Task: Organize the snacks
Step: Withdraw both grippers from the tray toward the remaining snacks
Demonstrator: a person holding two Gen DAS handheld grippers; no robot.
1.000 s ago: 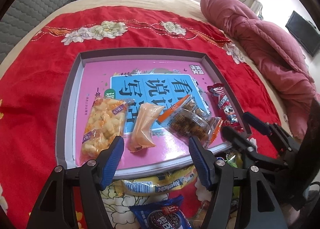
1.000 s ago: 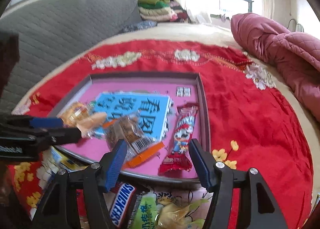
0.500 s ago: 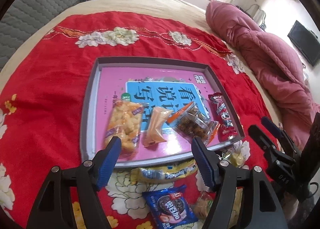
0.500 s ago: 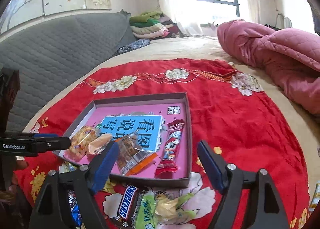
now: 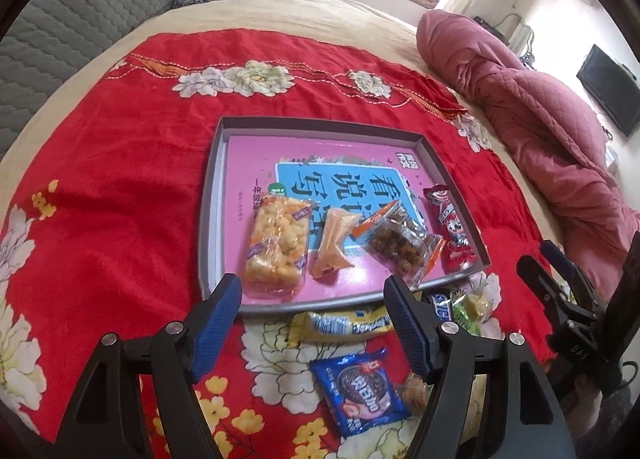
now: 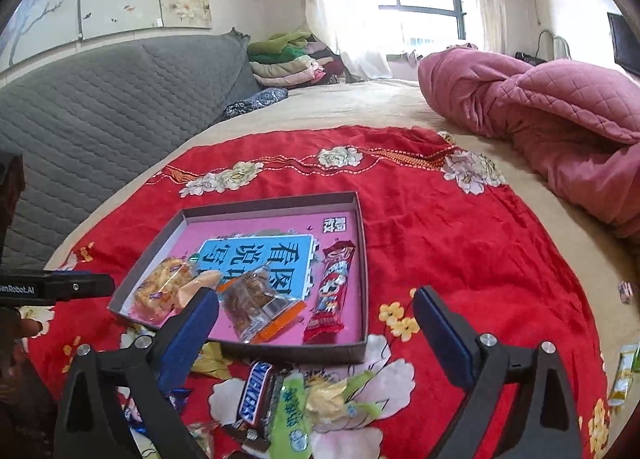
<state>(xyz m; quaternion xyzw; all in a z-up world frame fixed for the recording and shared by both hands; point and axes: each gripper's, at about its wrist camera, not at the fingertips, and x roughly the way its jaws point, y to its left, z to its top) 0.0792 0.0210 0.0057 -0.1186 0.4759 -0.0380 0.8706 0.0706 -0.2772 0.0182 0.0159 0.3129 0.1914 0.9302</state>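
Soft red bedspread [image 5: 120, 187] underfoot: four snacks lined in tray [image 5: 208, 219], Snickers [image 6: 256, 391] and Oreo pack [image 5: 360, 395] loose outside, left gripper [image 5: 314, 315] and right gripper [image 6: 316, 323] spread, empty; crinkly wrappers could be mis-pinched.

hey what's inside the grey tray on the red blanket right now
Four snacks lie in the grey tray: a puffed rice bar, an orange packet, a clear pack of brown bites and a red bar. They rest on a pink printed sheet, partly covering it.
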